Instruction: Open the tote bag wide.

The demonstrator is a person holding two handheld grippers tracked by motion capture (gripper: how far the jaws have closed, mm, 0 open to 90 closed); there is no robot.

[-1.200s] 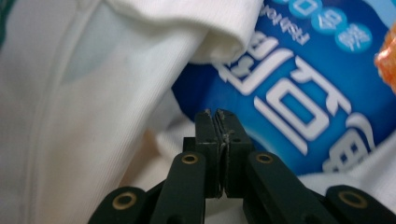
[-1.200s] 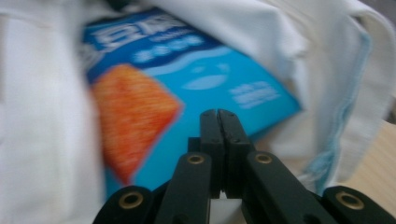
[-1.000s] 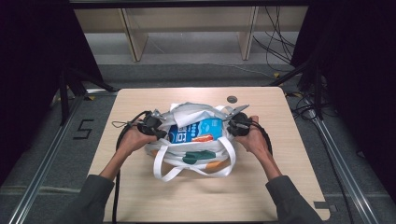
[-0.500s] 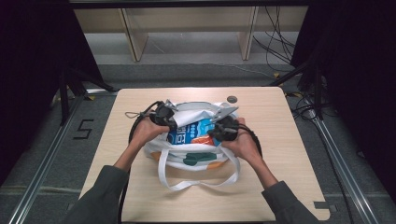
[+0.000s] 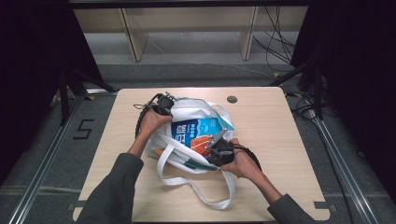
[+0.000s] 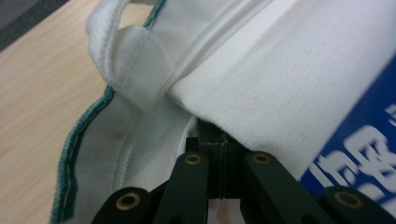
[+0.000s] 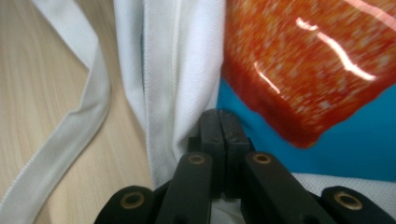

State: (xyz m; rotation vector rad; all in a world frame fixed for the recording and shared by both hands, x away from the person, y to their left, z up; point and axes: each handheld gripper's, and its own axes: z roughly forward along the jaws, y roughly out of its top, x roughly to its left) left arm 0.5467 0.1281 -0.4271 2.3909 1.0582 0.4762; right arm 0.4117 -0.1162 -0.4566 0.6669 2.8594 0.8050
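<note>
The wooden table (image 5: 280, 154) carries everything, and I place the rest by the white canvas tote bag (image 5: 194, 108) lying near its middle. The bag lies on its side, its mouth towards my right, its long white handles (image 5: 196, 186) trailing loose over the wood on the near side. A green edging (image 6: 77, 140) runs along one hem.

Inside the bag's mouth sits a blue snack packet (image 5: 196, 133) with an orange-red picture on it; most of it is showing, and only its far and left edges are under cloth. Beyond the bag, towards the far edge of the table, is a round cable port (image 5: 232, 99).

My left gripper (image 5: 161, 103) is at the bag's far left corner. Its jaws are clenched on a fold of the white cloth, just under the seam. My right gripper (image 5: 219, 150) is at the bag's near right side, against the packet. Its jaws are pressed together at the rim, with cloth on one side and the packet on the other; they look pinched on the rim cloth.

I judge the work about half done: both sides of the opening are gripped and the packet rests in the mouth. What is left is to draw the cloth fully over the packet, or slide it deeper, and tidy the handles.
</note>
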